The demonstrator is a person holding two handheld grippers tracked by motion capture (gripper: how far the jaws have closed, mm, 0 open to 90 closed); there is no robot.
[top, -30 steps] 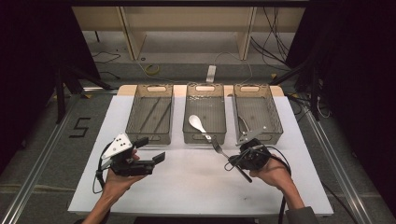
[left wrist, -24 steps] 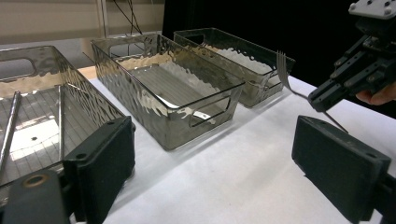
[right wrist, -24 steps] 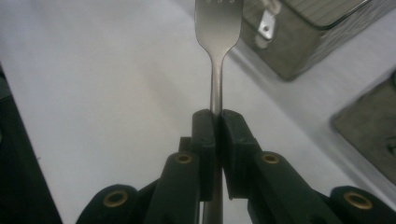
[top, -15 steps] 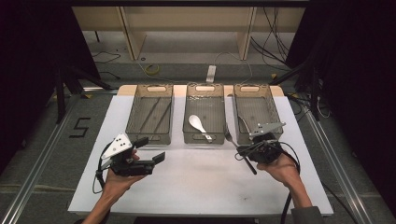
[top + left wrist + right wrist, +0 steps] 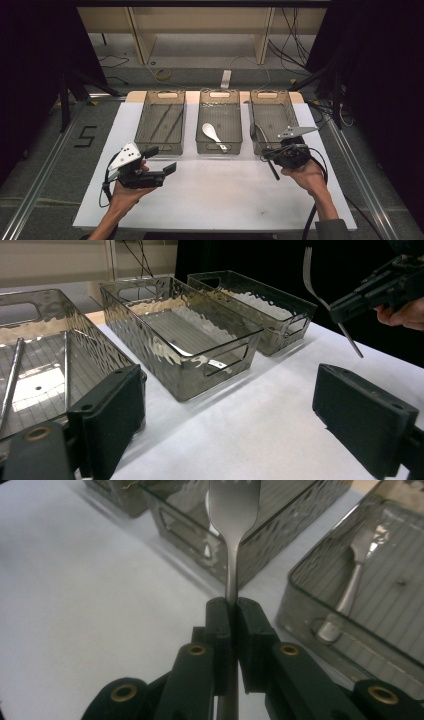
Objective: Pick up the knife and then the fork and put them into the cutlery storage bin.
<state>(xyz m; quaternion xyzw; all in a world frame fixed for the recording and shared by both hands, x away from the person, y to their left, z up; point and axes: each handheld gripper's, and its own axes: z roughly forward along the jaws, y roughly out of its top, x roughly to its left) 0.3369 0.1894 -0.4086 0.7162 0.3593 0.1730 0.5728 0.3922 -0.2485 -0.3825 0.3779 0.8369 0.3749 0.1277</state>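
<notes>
White table (image 5: 215,190), high view: three clear bins at its far side; right hand-held gripper (image 5: 276,156) carried a fork (image 5: 270,166) just before the right bin (image 5: 270,120); left hand-held gripper (image 5: 165,161) stood wide and empty. Left gripper view: fork (image 5: 330,310) slim, hanging clear of the table. Right gripper view: jaws clamped on the fork's (image 5: 232,525) neck. Judged stiff, light, slippery steel; best pinched flat-on mid-handle, lest it pivot.

Three bins (image 5: 219,122), two forks (image 5: 234,510), one spoon (image 5: 211,132), two chopsticks (image 5: 165,122).
</notes>
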